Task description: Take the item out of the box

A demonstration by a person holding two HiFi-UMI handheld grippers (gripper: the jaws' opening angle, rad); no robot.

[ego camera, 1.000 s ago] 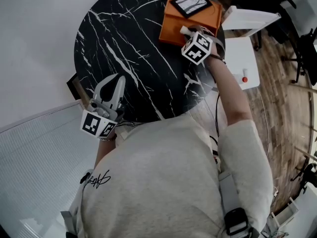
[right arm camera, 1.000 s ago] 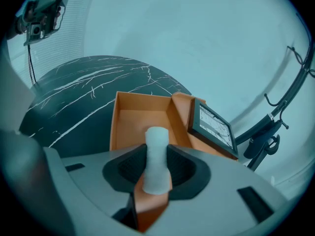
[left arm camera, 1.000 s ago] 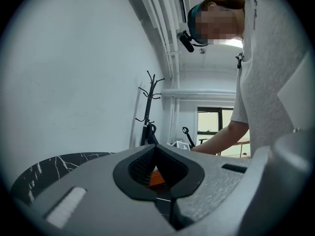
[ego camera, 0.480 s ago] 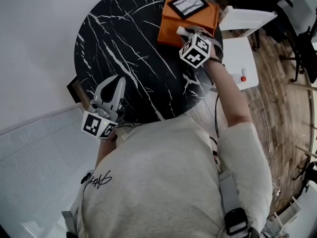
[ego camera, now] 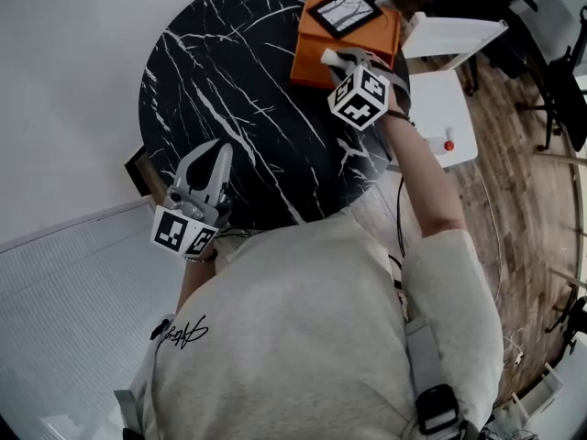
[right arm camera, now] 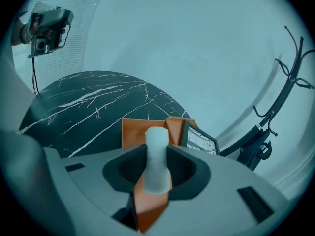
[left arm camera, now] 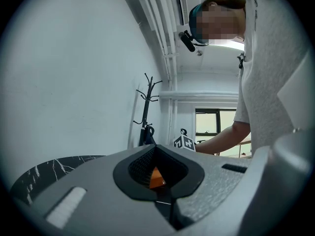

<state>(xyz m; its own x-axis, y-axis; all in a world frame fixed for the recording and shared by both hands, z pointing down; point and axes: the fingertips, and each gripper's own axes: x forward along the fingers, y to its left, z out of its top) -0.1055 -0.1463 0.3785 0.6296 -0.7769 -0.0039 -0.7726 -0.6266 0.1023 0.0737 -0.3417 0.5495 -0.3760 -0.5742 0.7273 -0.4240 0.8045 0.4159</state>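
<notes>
Right gripper (right arm camera: pixel 155 167) is clamped on a white cylindrical item (right arm camera: pixel 157 141), which stands upright between the jaws with its top poking out past them. There's an orange bit showing under it inside the jaws, and I can't tell if that's part of the item or not. Just beyond sits the open orange box (right arm camera: pixel 133 132), with a small framed picture (right arm camera: pixel 199 140) leaning at its far right corner. In the head view the item's tip sits right at the near edge of the box, so it's basically out and held over the black marble desk (right arm camera: pixel 83 102).

Compared with a second ago, the right gripper's marker cube (ego camera: pixel 359 97) has pulled back a little from the box toward the person, with the item coming along. The box and picture look unmoved on the desk.

Left gripper (left arm camera: pixel 160 181) hasn't budged. It's parked at the near left edge of the desk, jaws pressed together with nothing in them, and well apart from the box.
</notes>
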